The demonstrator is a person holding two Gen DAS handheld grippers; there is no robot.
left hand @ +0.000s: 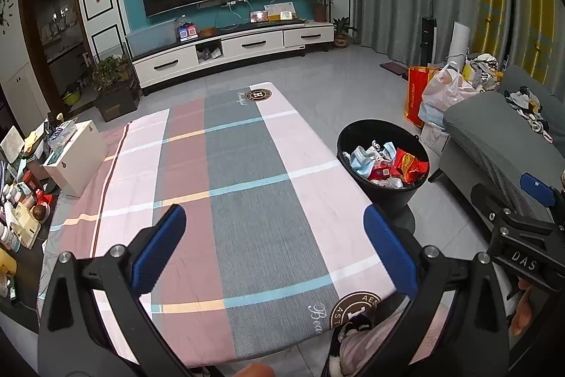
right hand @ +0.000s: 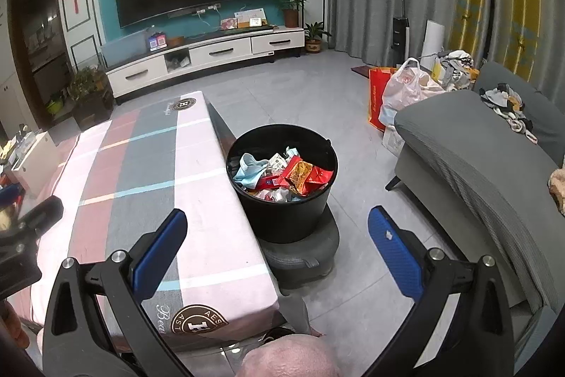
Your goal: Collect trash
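Black plastic round bin [right hand: 282, 186] is already pretty loaded: blue face masks [right hand: 249, 170], a red and yellow snack wrapper [right hand: 303, 177] and some crumpled white paper are all piled inside, so I'd say the collecting is mostly done. It sits on a low dark grey cushion stool [right hand: 300, 253], just beside the right edge of the table, which is covered in a pink, rose and grey plaid cloth [left hand: 247, 182].

That cloth looks bare from both cameras, no stray scraps on it that I can spot. What's left, if anything, is probably the clutter of bottles and small boxes [left hand: 21, 200] off the table's left end, next to a white box [left hand: 76, 158], but I can't tell whether any of that counts as trash.

Pose-wise: the left gripper [left hand: 275, 235] hovers low over the near end of the table, pointing down its length, blue-padded fingers [left hand: 162, 246] spread wide with nothing between them. The right gripper [right hand: 279, 235] is held off the table's right edge, aimed toward the bin, fingers likewise spread apart and empty. Each one shows at the edge of the other's view, so they're side by side and close together.
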